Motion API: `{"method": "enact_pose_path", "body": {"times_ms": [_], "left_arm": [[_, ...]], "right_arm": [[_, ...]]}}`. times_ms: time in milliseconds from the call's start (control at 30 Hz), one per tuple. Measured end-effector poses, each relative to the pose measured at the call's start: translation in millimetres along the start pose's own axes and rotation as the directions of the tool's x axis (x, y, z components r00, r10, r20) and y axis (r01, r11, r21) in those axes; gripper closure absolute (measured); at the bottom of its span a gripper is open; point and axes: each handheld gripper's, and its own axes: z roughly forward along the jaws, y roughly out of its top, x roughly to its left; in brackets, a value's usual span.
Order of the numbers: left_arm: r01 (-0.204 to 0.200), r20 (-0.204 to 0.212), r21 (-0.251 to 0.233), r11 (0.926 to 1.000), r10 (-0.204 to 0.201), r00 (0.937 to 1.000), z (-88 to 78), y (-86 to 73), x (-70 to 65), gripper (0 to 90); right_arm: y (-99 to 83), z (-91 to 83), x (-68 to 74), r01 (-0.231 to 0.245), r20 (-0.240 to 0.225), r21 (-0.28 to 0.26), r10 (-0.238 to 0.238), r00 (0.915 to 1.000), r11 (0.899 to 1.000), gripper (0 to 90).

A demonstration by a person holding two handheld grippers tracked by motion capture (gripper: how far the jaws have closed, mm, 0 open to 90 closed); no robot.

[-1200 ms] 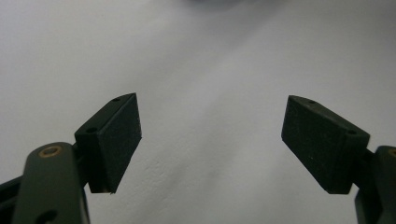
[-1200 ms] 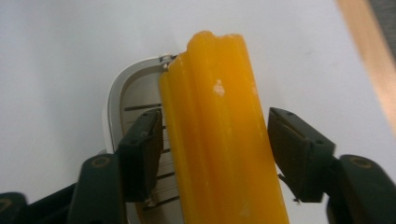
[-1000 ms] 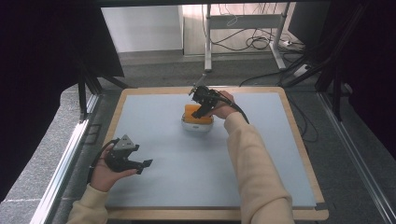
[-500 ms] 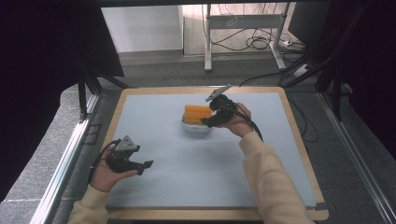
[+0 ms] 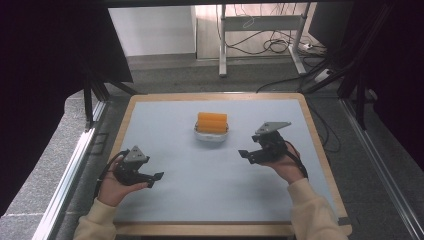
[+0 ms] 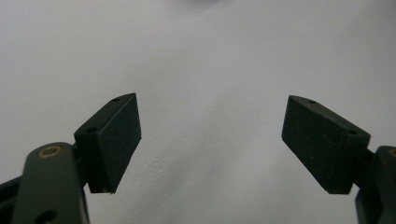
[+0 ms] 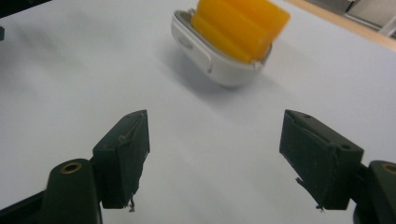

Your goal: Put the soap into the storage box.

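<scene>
A white bowl (image 5: 211,135) stands at the middle of the table's far half, with an orange ridged block (image 5: 212,121) in it. My right gripper (image 5: 248,156) hovers to the right of the bowl and nearer the person, clear of it, jaws pointing left. Its jaws have just been opening, they stand open, and nothing is between them. In the right gripper view the bowl (image 7: 212,63) and orange block (image 7: 240,23) lie ahead of the right gripper (image 7: 215,140). My left gripper (image 5: 155,179) rests open at the front left; in its own view the left gripper (image 6: 212,135) has bare mat between the jaws.
The table has a pale blue-grey mat (image 5: 200,195) inside a wooden border (image 5: 215,95). Dark frame rails run along both sides. Behind the table are a desk leg and cables on the floor (image 5: 270,45).
My right gripper has drawn back from the bowl, to the right and toward the person, with its jaws wider. The orange block stays in the bowl. The left gripper has not moved.
</scene>
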Motion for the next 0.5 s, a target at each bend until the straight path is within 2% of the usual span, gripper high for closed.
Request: {"method": "enact_pose_path", "body": {"times_ms": [67,167,300,400,500], "left_arm": [[-0.004,0.0,0.003,1.0,0.004,1.0,0.7,-0.1,-0.8,19.6],[-0.007,0.001,0.002,1.0,0.007,1.0,1.0,0.3,-2.5,19.6],[-0.009,0.001,0.002,1.0,0.009,1.0,1.5,0.5,-2.9,19.6],[-0.01,0.0,0.0,1.0,0.01,1.0,0.3,0.7,-2.8,19.6],[-0.009,-0.001,-0.001,1.0,0.009,1.0,-0.1,0.6,-2.5,19.6]], "right_arm": [[-12.9,-5.7,0.2,-0.016,0.015,-0.005,0.016,0.9998,1.0,24.6],[-31.0,-11.3,-0.4,-0.051,0.01,-0.009,0.051,0.9986,0.999,24.9],[-52.0,-10.2,-1.6,-0.086,0.02,0.006,0.086,0.9961,0.996,25.3],[-60.2,-6.1,-1.4,-0.095,0.02,0.027,0.095,0.9953,0.995,24.7],[-59.4,-3.9,-1.0,-0.091,0.025,0.027,0.09,0.9956,0.995,24.4]]}}
